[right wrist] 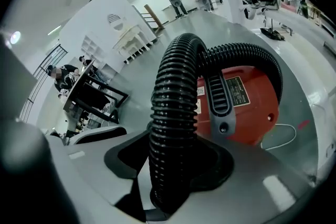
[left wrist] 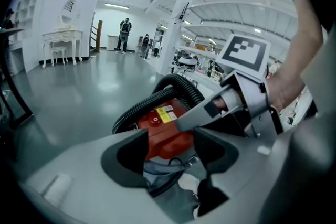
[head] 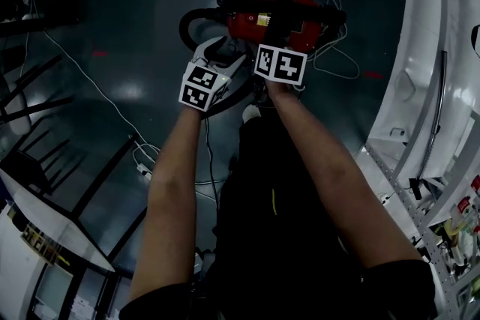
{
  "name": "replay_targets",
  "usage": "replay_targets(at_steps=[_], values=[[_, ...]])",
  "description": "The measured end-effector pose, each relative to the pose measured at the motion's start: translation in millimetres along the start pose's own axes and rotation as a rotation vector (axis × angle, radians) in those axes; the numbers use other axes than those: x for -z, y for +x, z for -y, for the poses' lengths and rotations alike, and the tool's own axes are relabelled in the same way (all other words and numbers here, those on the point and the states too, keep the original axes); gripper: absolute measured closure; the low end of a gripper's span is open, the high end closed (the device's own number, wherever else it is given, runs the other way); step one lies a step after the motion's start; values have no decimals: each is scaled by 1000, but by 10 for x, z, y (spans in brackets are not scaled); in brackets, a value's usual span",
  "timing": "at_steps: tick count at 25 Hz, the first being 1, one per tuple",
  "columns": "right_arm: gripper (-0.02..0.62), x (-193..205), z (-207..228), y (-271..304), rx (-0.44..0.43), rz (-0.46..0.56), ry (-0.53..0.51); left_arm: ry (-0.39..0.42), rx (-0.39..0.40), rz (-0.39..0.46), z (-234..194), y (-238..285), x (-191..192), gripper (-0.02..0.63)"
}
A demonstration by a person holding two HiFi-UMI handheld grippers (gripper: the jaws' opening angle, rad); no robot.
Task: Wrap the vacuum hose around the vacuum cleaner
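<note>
The red vacuum cleaner (head: 259, 20) stands on the dark floor ahead of me. Its black ribbed hose (head: 281, 0) runs over its top and loops out at the left. My right gripper (head: 271, 37) is over the machine's top. In the right gripper view the hose (right wrist: 173, 107) rises between the jaws of my right gripper (right wrist: 173, 160), resting against one pad with a gap at the other, and bends over the red body (right wrist: 247, 107). My left gripper (head: 217, 55) hangs just left of it, open, nothing between its jaws (left wrist: 170, 149); beyond them show the vacuum (left wrist: 163, 123) and hose (left wrist: 157, 94).
A white cord (head: 330, 49) lies tangled right of the vacuum, another thin cable (head: 97, 86) crosses the floor at left. Black chair frames (head: 30, 109) stand at left, a white workbench (head: 442, 124) along the right. People (left wrist: 124, 34) stand far off in the hall.
</note>
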State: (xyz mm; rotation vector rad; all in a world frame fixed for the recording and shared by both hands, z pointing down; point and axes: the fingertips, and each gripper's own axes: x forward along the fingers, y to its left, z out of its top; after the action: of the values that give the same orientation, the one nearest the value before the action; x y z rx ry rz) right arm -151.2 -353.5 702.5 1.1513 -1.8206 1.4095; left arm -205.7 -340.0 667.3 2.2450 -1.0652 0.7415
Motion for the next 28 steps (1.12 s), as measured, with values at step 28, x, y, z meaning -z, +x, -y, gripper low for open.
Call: replay_targets(at_steps=[28], values=[[426,211,277,-136,142,-36,-143,-26,-107,-9,-72,-601,335,337]])
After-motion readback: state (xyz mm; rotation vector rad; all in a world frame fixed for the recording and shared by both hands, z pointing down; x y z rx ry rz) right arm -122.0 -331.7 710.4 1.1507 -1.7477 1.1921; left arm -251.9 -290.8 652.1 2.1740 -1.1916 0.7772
